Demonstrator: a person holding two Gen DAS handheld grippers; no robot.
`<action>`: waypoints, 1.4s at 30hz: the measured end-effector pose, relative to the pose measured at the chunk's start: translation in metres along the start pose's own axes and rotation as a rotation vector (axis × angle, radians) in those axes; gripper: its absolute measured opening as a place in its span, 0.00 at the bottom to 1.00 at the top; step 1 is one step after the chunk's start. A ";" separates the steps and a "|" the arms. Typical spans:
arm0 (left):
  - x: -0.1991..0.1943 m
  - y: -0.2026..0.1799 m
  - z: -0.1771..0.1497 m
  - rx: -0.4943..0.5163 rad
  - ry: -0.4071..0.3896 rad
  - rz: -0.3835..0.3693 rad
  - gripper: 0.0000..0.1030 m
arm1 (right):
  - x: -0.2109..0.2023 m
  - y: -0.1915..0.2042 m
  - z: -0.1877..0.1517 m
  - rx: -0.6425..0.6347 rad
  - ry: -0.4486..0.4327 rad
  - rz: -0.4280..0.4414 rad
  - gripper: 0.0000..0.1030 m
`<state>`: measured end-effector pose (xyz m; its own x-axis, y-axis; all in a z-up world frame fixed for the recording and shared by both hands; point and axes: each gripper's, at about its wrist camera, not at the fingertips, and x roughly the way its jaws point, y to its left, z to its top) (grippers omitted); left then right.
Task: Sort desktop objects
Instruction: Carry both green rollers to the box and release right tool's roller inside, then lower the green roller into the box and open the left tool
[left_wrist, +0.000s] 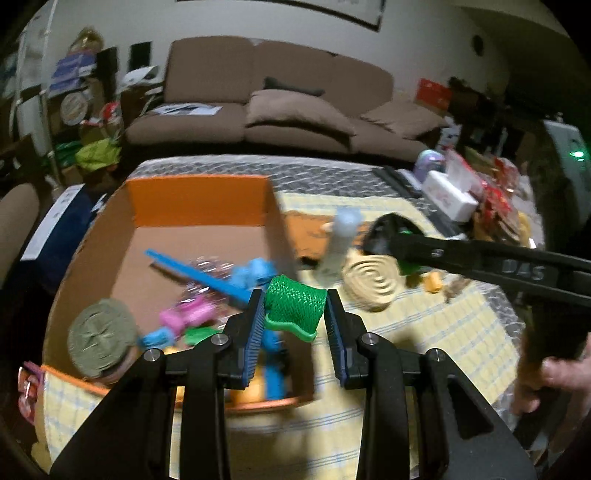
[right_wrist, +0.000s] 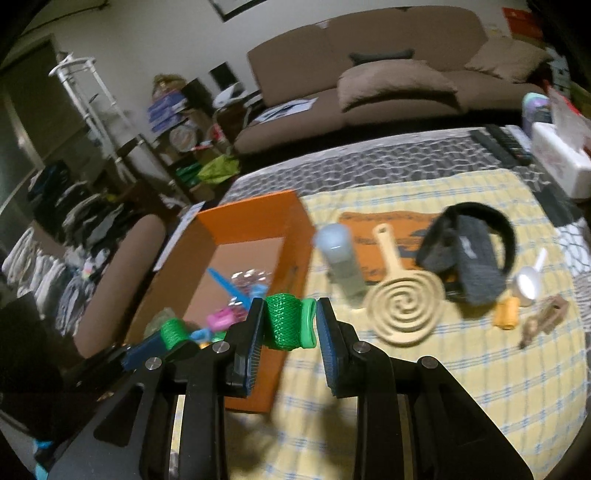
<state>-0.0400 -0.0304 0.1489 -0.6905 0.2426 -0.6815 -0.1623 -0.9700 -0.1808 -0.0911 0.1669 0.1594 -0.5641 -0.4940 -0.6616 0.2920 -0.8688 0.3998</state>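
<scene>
1. While both grippers carry, left gripper (left_wrist: 295, 306) fingers are clamped on a green mesh roller (left_wrist: 295, 308); right gripper (right_wrist: 290, 325) fingers are clamped on a second green roller (right_wrist: 290, 325).
2. Left roller hangs over the near right corner of the orange cardboard box (left_wrist: 195, 201); right roller hangs just right of the box wall.
3. Step, likely: dropping rollers into the box. Next: shift leftward over the opening, then part the fingers.
4. Long axis: left roller spans finger to finger; right roller's axis is unclear.
5. Spiral paddle (right_wrist: 404, 301), bottle (right_wrist: 340, 262), black strap (right_wrist: 476, 258) wait on the cloth.
</scene>
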 end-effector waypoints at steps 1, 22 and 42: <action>0.000 0.006 -0.002 -0.010 0.004 0.005 0.29 | 0.003 0.004 -0.001 -0.003 0.006 0.009 0.27; 0.023 0.091 -0.022 -0.194 0.091 0.023 0.40 | 0.097 0.064 -0.030 -0.048 0.188 0.077 0.31; 0.003 0.084 -0.010 -0.230 -0.039 -0.004 0.99 | 0.060 0.037 -0.013 0.001 0.082 0.064 0.79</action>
<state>-0.0486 -0.1106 0.1249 -0.7173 0.2416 -0.6535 -0.0031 -0.9390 -0.3438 -0.1042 0.1044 0.1263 -0.4791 -0.5493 -0.6846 0.3245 -0.8356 0.4434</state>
